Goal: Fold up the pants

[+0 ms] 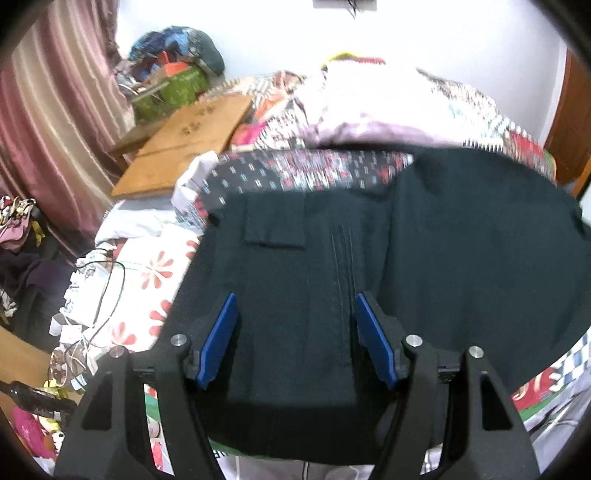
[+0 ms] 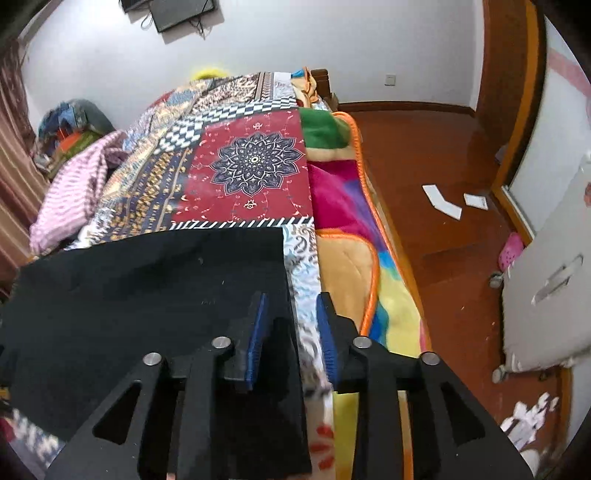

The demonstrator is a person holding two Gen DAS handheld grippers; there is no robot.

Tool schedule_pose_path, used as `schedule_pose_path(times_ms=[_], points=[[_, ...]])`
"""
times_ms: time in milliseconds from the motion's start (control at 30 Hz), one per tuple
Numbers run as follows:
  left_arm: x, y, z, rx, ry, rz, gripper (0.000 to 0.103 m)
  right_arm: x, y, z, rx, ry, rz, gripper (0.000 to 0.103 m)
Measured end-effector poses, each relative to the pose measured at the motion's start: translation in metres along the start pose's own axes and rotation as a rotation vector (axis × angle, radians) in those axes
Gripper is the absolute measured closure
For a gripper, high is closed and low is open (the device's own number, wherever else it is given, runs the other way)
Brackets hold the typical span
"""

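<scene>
left wrist view. we see the left gripper (image 1: 295,332) with its blue pads (image 1: 218,339) spread wide, released, hanging over the dark pants (image 1: 332,266). the pants lie flat on the bed, with a patch pocket (image 1: 275,221) beyond the left pad and a stitched seam running between the fingers. a second layer of the same cloth lies to the right. beyond the pants we note a crumpled pale lilac blanket (image 1: 369,110). left of the pants lies a sheet with red flowers (image 1: 155,273), crossed by a black cable (image 1: 110,291). a wooden board (image 1: 192,140) rests further left, with a green bag (image 1: 173,88) behind it. pink curtains (image 1: 55,110) cover the left side; the far wall is white.

right wrist view. we see the right gripper (image 2: 290,332) with fingers apart, unclenched, straddling the right edge of the pants (image 2: 147,295): the left pad stands over the cloth, the right pad over the bedding. whether a pad touches the cloth we cannot tell. the patchwork bedspread (image 2: 255,166) lies beyond, a multicoloured blanket (image 2: 343,229) with orange trim to the right. the floor (image 2: 424,166) is red-brown wood, with white paper pieces (image 2: 441,201) on it. a screen (image 2: 181,11) hangs on the white wall.
</scene>
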State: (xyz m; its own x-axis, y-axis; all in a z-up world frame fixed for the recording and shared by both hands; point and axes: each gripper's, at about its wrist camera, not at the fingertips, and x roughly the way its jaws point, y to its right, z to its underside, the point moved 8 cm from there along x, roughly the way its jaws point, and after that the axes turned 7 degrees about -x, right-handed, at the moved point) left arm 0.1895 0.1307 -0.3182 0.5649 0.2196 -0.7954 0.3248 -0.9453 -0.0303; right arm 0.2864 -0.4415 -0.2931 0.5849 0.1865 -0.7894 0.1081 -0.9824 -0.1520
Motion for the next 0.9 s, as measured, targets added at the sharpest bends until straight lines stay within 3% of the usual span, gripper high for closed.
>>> schedule_pose_path(times_ms=[100,333,567,700,833,900], points=[[-0.016,-0.007,-0.015,-0.031,0.055,-0.015,0.037,-0.023,-0.002,0.012,0.019,0.038,-0.016,0.057],[-0.038,-0.006,-0.044,-0.064,0.146,-0.036,0.036,-0.038,-0.010,0.055,0.165,0.033,-0.117,0.056],[-0.051,0.041,-0.067,-0.007,0.183,0.073,0.034,-0.014,-0.003,0.059,0.217,0.022,-0.089,0.056],[-0.056,0.084,-0.082,0.033,0.182,0.156,0.031,-0.011,-0.010,0.051,0.173,0.036,-0.101,0.056],[-0.062,0.148,-0.090,0.130,0.167,0.246,0.029,-0.009,-0.023,0.046,0.105,0.050,-0.104,0.079],[-0.065,0.183,-0.087,0.174,0.145,0.313,0.022,-0.010,-0.024,0.046,0.098,0.063,-0.108,0.082]])
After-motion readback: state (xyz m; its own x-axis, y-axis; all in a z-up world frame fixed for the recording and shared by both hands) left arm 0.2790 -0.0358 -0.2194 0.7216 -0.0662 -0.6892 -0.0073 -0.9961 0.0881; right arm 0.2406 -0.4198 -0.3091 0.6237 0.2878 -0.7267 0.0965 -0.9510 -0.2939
